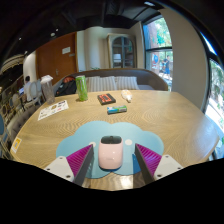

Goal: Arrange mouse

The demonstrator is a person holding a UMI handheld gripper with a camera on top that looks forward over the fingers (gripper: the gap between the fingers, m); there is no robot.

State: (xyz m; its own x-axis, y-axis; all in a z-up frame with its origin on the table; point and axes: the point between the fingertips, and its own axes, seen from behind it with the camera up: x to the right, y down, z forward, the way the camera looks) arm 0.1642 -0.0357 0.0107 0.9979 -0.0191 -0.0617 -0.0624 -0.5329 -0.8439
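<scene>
A pale pink mouse [110, 152] with a dark wheel end lies on a light blue cloud-shaped mouse mat [88, 135] near the front of a wooden table [160, 120]. My gripper [113, 160] is open. The mouse stands between the fingers, with a small gap at each side between it and the magenta pads [82, 158]. The mouse rests on the mat.
Beyond the mat lie a small teal object [115, 111], a dark red book-like item [106, 98] and a white object [127, 96]. A green can [82, 87] stands further back on the left, with papers [52, 108] beside it. A sofa [115, 82] stands behind the table.
</scene>
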